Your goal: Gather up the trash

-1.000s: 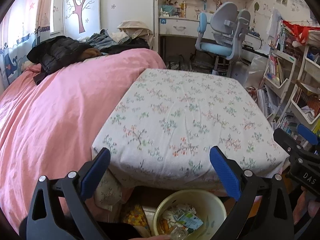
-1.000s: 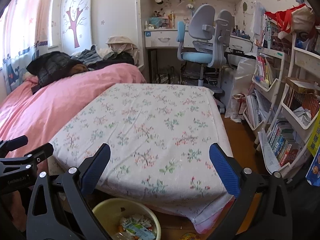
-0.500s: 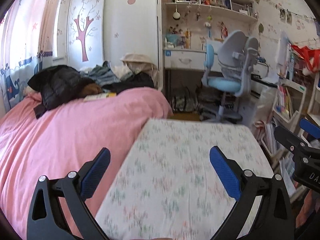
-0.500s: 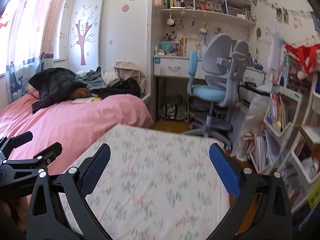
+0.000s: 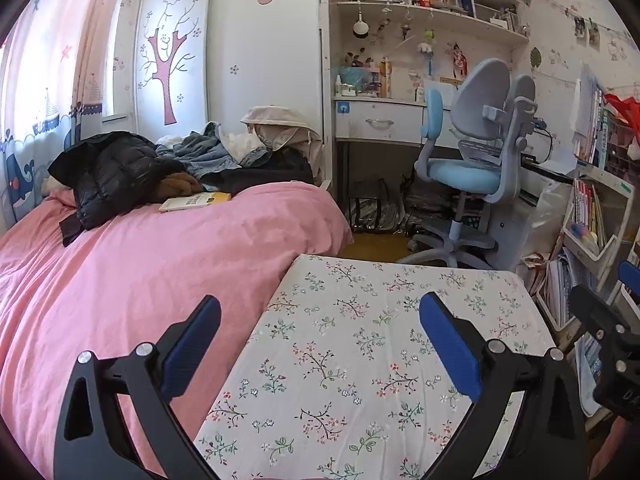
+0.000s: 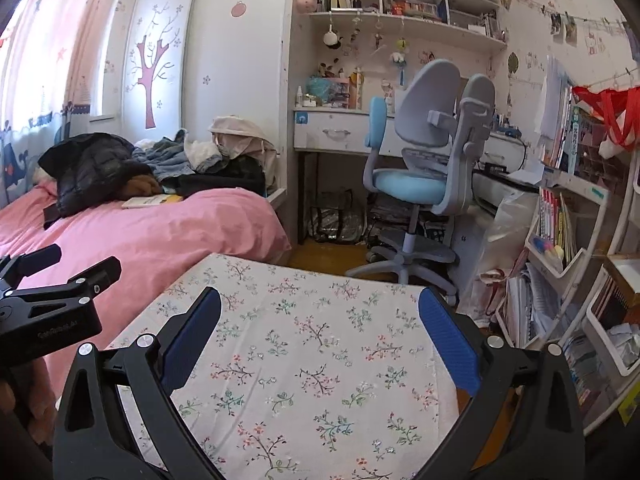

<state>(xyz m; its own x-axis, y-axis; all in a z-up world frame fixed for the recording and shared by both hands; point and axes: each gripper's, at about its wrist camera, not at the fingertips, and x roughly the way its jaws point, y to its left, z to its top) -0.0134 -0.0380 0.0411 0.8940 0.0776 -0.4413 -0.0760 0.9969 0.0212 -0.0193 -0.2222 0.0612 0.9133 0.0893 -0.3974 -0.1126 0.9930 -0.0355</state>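
My left gripper is open and empty, held above a table with a floral cloth. My right gripper is open and empty above the same floral table. The right gripper shows at the right edge of the left wrist view; the left gripper shows at the left edge of the right wrist view. No trash and no bin are in view now.
A bed with a pink cover lies left of the table, with a black jacket, clothes and a book on it. A blue desk chair and desk stand behind. Bookshelves crowd the right side.
Both grippers have tilted up from the table's near edge. The yellow bin with trash under the table edge has dropped out of view; the room beyond now shows.
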